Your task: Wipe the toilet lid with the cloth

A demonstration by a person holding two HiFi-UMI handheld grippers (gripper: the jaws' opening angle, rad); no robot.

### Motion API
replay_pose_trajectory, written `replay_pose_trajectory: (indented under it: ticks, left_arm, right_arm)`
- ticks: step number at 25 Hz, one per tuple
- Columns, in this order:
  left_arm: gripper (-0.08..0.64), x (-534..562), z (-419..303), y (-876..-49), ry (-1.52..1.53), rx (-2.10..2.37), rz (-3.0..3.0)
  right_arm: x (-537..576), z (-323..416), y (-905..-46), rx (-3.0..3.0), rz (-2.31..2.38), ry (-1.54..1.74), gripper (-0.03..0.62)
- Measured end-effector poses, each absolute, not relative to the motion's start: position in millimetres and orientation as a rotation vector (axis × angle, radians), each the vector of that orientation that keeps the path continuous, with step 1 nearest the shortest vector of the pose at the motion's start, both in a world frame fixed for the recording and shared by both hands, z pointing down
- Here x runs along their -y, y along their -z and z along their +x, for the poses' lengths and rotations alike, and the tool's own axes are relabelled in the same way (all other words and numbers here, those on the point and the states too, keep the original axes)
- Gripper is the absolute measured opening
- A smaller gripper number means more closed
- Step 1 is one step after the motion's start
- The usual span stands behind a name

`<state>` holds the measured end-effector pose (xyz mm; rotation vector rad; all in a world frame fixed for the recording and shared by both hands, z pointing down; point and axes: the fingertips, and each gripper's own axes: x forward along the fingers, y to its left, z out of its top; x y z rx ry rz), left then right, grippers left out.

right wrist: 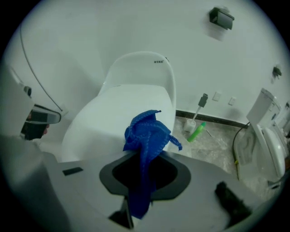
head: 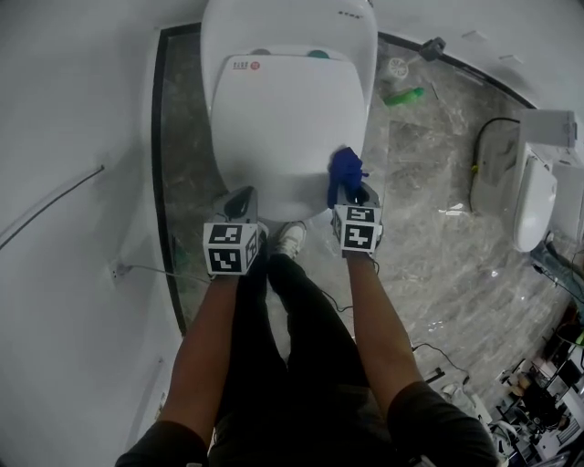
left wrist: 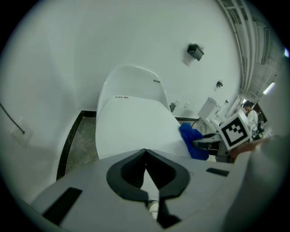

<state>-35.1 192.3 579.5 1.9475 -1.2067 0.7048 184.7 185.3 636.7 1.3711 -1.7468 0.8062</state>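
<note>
My right claw [right wrist: 143, 183] is clamped on the blue cloth [right wrist: 147, 136]. A strip of it runs down between the jaws and the rest bunches up in a wad past the tips. From the head view that wad sits over the front right edge of the toilet lid [head: 283, 119], though I honestly can't tell if it's pressing on the lid or just hanging above it. My left claw [left wrist: 145, 153] is squeezed fully closed with nothing in it, and it's parked at the front left corner of the same lid. The lid is down, white and plain, with the tank [head: 274, 23] right behind it against the wall. Further out on the marble floor [head: 429, 237], to the right of the toilet, a green bottle [head: 402, 96] is lying on its side near a small white cup-looking thing [head: 395, 67]. There's a second toilet [head: 534, 196] over at the far right.
</note>
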Motion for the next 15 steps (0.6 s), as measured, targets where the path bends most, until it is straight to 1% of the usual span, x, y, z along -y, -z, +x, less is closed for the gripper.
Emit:
replay_pose_trajectory:
  ticks: [4,7,10,15]
  left_arm:
    - [0.011,-208,-41,-579,-0.717,1.237,1.923]
    - [0.011,-212,-50,-578,-0.722,1.262,1.918]
    - [0.011,-219,-63,-582,-0.721,1.276,1.901]
    - [0.011,-228,-82,-590,-0.696,1.297,1.872]
  right_arm:
    - [-190,211,-637,1.71,1.418,-0.797,0.066]
    - [-191,198,-612,1.793,1.455,-0.745,0.066]
    - [-199,156,-588,1.918,1.443,-0.706,0.067]
    - [-209,55,-562,2.133,1.316,-0.675,0.066]
